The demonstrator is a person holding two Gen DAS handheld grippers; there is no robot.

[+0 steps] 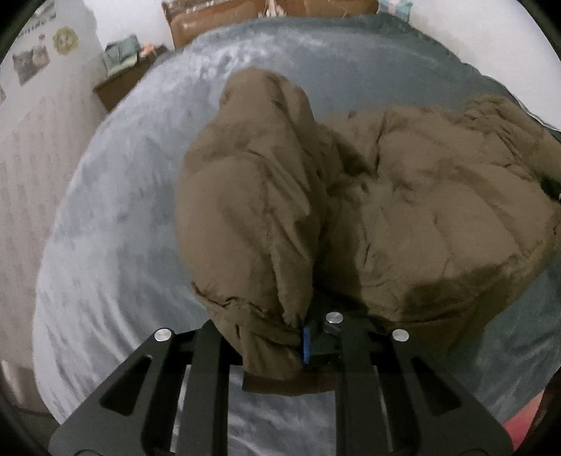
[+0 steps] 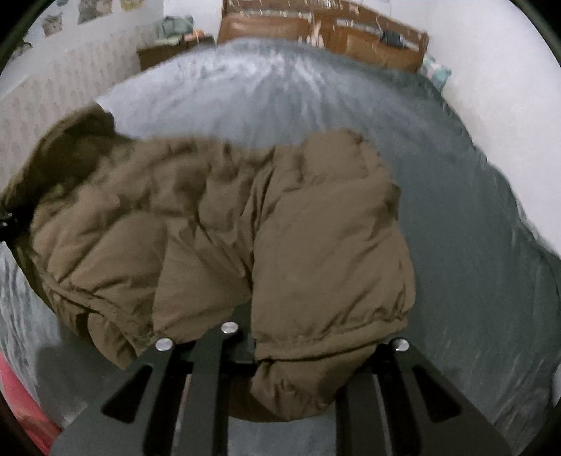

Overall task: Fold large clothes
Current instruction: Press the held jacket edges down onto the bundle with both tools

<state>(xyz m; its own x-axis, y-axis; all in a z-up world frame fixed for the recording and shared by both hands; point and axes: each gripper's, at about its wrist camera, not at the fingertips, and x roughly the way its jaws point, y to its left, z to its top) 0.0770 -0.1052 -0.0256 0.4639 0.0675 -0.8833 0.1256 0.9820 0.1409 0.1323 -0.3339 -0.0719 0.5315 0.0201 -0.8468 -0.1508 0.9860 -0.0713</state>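
A large brown puffer jacket lies on a grey-blue bed cover. In the left wrist view my left gripper is shut on the cuff of a sleeve that stretches away over the jacket's left side. In the right wrist view the jacket spreads to the left, and my right gripper is shut on the cuff of the other sleeve, lifted over the bed cover. The cloth hides most of both grippers' fingertips.
A brown wooden headboard stands at the far end of the bed. A dark bedside table with folded cloth on it sits at the far left by a white wall. Something red shows at the bed's near corner.
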